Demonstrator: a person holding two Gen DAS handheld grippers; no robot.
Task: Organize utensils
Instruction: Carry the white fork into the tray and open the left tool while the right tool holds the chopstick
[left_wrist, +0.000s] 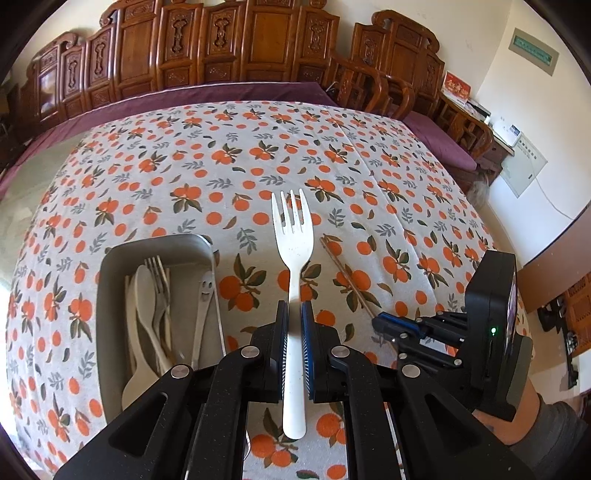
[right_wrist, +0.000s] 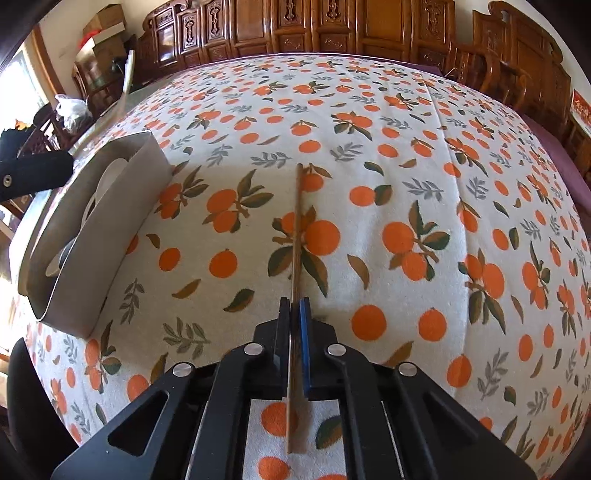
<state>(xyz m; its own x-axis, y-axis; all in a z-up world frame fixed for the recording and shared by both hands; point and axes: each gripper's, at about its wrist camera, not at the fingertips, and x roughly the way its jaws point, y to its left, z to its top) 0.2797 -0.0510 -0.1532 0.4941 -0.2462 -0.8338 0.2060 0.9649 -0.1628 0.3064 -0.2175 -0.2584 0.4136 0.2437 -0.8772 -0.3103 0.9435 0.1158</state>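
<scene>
My left gripper (left_wrist: 294, 308) is shut on a white plastic fork (left_wrist: 292, 236), tines pointing away, held above the orange-print tablecloth. To its left lies a grey metal tray (left_wrist: 110, 258) holding several spoons and forks (left_wrist: 153, 295). My right gripper (right_wrist: 294, 304) is shut on a brown wooden chopstick (right_wrist: 296, 221) that points forward, low over the cloth. The right gripper also shows in the left wrist view (left_wrist: 384, 325), with the chopstick (left_wrist: 347, 275) sticking out of it. The tray also shows at the left of the right wrist view (right_wrist: 110, 236).
The table (left_wrist: 258, 155) is covered by a white cloth with oranges. Carved wooden chairs and panels (left_wrist: 221, 48) stand behind it. A purple cushion (left_wrist: 439, 140) lies at the right. Part of my left gripper (right_wrist: 33, 173) shows above the tray.
</scene>
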